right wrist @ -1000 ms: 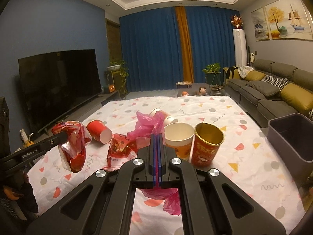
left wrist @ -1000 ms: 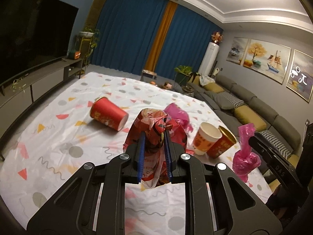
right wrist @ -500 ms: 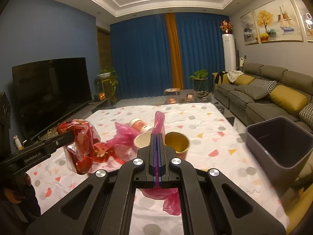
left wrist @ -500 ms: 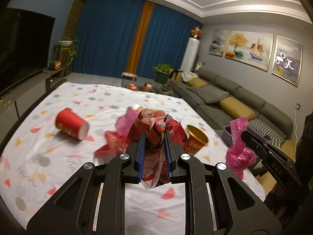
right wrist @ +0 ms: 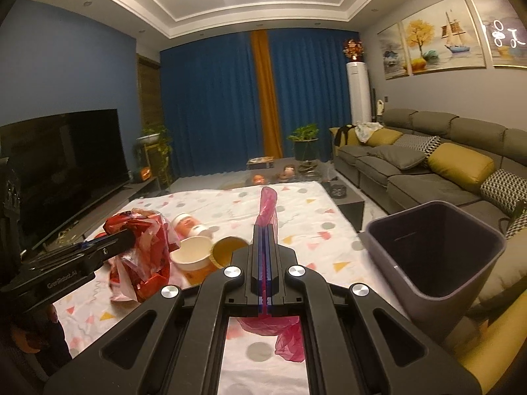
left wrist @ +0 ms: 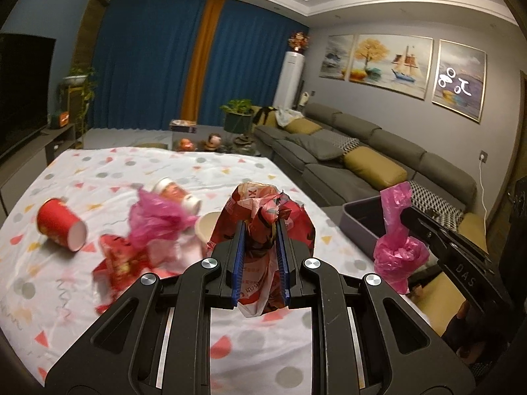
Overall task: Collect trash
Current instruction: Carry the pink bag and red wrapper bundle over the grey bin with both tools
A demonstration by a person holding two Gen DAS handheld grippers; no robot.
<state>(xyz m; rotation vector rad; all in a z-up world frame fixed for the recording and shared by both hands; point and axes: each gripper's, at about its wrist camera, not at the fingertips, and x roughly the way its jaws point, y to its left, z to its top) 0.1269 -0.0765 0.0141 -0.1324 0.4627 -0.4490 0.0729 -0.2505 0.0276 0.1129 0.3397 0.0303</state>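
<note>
Bin (right wrist: 434, 256) stands off the tabletop's (right wrist: 316, 217) right edge, nearest the right tongs (right wrist: 264, 230), clamped on a pink bag (right wrist: 267, 205); left tongs (left wrist: 260, 230), farther off, pinch a crumpled red wrapper (left wrist: 263, 210).

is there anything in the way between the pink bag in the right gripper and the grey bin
Nothing visible does. The right gripper is shut on the pink bag, held up above the table; the grey bin stands open-topped to its right, past the table edge, with only open air between them.
</note>
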